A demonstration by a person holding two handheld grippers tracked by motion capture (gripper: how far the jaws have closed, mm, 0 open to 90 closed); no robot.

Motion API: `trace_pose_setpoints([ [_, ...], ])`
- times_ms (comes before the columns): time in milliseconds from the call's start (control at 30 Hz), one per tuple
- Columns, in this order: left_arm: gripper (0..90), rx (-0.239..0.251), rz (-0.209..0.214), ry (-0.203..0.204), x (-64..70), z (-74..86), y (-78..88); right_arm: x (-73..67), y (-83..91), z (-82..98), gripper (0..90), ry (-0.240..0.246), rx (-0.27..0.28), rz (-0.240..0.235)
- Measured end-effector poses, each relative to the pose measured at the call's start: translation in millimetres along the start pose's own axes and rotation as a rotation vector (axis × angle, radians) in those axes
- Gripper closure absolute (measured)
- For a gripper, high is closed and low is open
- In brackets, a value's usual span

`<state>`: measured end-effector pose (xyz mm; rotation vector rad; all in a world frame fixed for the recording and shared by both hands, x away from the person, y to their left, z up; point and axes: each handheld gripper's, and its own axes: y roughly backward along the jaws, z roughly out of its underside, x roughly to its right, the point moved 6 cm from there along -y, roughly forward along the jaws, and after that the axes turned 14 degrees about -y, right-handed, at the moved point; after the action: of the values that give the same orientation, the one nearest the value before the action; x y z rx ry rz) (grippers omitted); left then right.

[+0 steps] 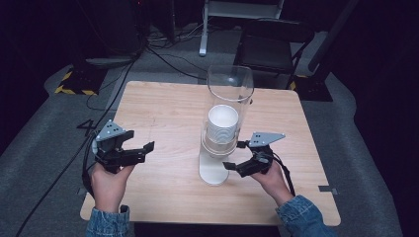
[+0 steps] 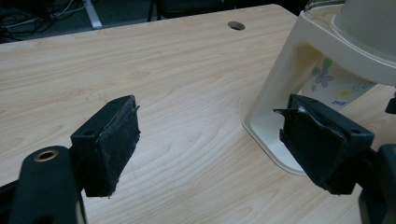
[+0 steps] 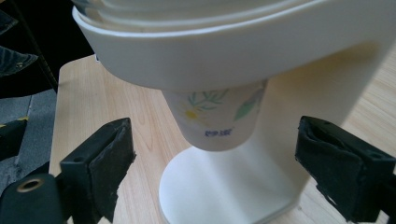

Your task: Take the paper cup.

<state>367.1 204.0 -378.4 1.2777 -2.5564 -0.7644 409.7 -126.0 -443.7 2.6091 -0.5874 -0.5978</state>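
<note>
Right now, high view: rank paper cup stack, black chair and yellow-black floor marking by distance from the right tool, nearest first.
From the right tool:
1. Paper cup stack, just up-left of it, inside the clear dispenser tube.
2. Black chair, beyond the table's far edge.
3. Yellow-black floor marking, far left on the floor.

I've got the cup dispenser (image 1: 220, 148) standing mid-desk (image 1: 168, 103), slightly right of centre, with a stack of cups (image 1: 223, 123) inside its tube and the bottom cup (image 3: 219, 119) hanging out below the collar, above the dispenser base. My left gripper (image 1: 141, 150) sits well apart to the dispenser's left, over the desk near its front edge; my right gripper (image 1: 232, 167) is just beside the base on its right. Behind the desk a chair (image 1: 269, 44) stands on the floor.
</note>
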Motion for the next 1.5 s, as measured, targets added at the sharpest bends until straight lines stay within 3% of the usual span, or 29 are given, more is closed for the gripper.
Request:
trace_pose_setpoints([
  [267,19.5,0.0,0.001,0.002,-1.1,1.8,-0.7,4.1,-16.6,3.4,13.8,-0.023,0.013,0.016],
  [600,19.5,-0.005,0.004,0.013,-1.4,4.1,-2.3,-4.1,-28.3,-4.4,17.1,0.023,0.078,0.035],
  [867,19.5,-0.009,0.011,0.012,-1.6,5.3,-3.5,-7.2,-29.5,-9.2,28.6,0.06,0.13,0.078],
  [1500,19.5,-0.006,0.021,0.018,0.0,6.3,-3.6,-7.6,-28.8,-6.4,32.8,0.09,0.16,0.099],
])
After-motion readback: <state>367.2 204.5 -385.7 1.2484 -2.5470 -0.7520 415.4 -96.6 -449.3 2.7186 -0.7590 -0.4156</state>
